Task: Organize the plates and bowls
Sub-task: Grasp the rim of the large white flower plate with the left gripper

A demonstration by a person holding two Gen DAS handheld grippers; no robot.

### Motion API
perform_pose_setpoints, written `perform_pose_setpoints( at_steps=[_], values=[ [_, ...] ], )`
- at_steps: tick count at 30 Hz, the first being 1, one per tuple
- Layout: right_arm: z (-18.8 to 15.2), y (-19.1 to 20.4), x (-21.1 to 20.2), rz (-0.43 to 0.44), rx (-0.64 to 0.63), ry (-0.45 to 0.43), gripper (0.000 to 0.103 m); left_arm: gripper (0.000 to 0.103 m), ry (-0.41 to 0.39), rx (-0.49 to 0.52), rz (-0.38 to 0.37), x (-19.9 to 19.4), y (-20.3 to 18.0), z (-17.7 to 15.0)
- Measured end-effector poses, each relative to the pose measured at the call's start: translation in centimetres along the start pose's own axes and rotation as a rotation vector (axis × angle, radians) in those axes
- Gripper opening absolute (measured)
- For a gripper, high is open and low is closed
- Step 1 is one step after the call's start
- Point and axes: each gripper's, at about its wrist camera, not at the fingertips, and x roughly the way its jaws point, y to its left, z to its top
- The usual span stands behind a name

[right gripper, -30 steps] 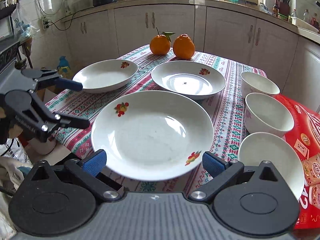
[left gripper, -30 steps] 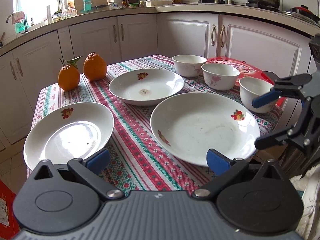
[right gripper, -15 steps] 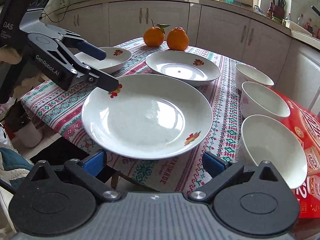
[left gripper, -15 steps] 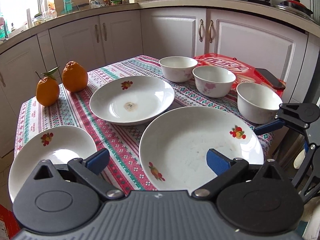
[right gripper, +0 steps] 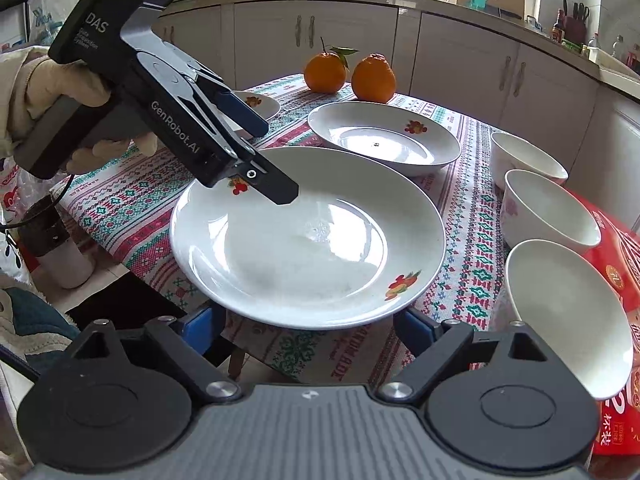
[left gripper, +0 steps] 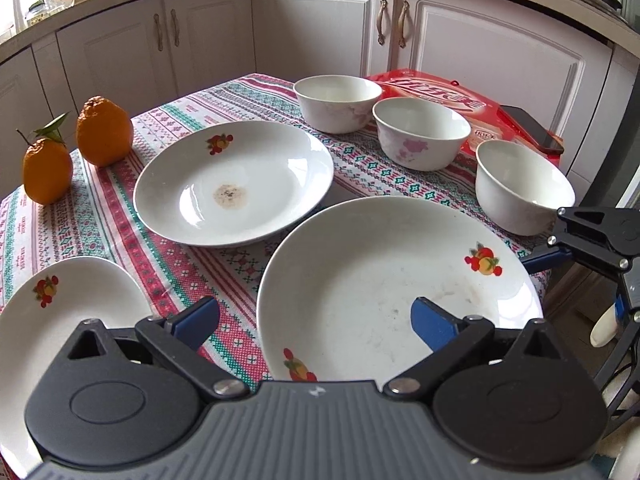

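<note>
Your left gripper (left gripper: 316, 322) and right gripper (right gripper: 308, 326), both spread wide and empty, flank the large plate (right gripper: 308, 236) at the table's near edge. Slide one finger under each overhanging rim, close evenly, and lift level toward the middle plate (left gripper: 234, 182).

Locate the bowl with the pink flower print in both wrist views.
Left wrist: flowered bowl, upper right, middle of the three-bowl row.
Right wrist: same bowl, right edge, again the middle one, flower faint on its left wall.
Shared landmark: the two oranges on the table's far end.
</note>
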Motion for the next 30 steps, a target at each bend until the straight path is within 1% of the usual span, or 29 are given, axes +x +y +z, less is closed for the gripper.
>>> perform_pose_setpoints(
  at_steps=[5, 9, 14, 16, 18, 26, 30],
  values=[
    [0.1, -0.2, 0.4, 0.019, 0.004, 0.005, 0.094, 0.100, 0.056, 0.005, -0.043, 1.7, 0.3, 0.8],
    [0.1, -0.3, 0.8, 0.029, 0.008, 0.010, 0.094, 0.094, 0.091, 0.008, -0.076, 2.6, 0.6, 1.4],
    [0.1, -0.4, 1.1, 0.043, 0.016, 0.010, 0.094, 0.093, 0.132, 0.008, -0.111, 3.5, 1.2, 1.9],
    [0.1, -0.5, 1.1, 0.045, 0.015, 0.008, 0.094, 0.091, 0.152, 0.006, -0.134, 3.8, 1.4, 2.0],
    [0.1, -0.5, 1.1, 0.047, 0.014, 0.008, 0.094, 0.087, 0.168, 0.018, -0.145, 4.0, 1.4, 2.2],
    [0.1, -0.5, 1.1, 0.057, 0.010, 0.002, 0.095, 0.086, 0.219, 0.077, -0.207, 4.4, 1.3, 2.9],
    [0.1, -0.6, 1.2, 0.060, 0.012, -0.001, 0.096, 0.086, 0.221, 0.102, -0.215, 4.5, 1.1, 3.0]
  ],
)
